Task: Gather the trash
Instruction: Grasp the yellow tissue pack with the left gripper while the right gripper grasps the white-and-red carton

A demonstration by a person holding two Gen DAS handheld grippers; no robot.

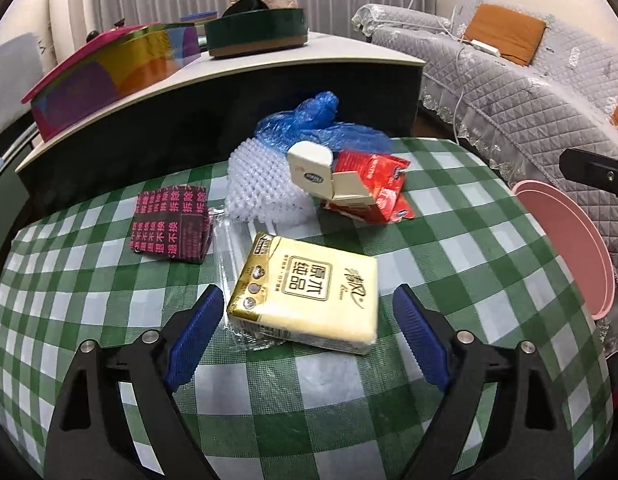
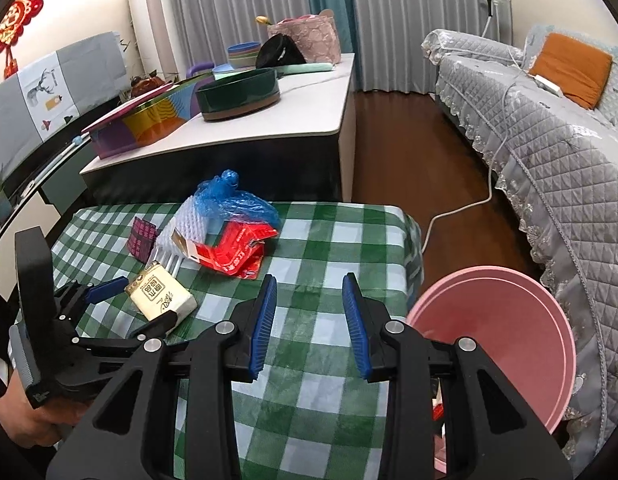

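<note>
The left tongs (image 1: 309, 336) are found spread wide, one blue pad on each side of the yellow tissue pack (image 1: 309, 296), with no pad pressing on it. The pack is seen lying flat on the checked surface (image 1: 449, 240), partly over a clear plastic wrapper (image 1: 225, 248). The wide spread is judged to be set to span the pack's breadth before a grip is made.

The right tongs (image 2: 309, 324) are held partly apart with nothing between them, over bare cloth beside the pink bin (image 2: 509, 320). That bin is placed at the surface's edge, presumably so that items can be dropped in with a short carry.

Further trash is noted uncollected behind the pack: a red wrapper (image 1: 385, 188), a cream carton (image 1: 313, 172), a blue bag (image 1: 309, 120), white bubble wrap (image 1: 257, 184) and a dark printed pouch (image 1: 169, 224).
</note>
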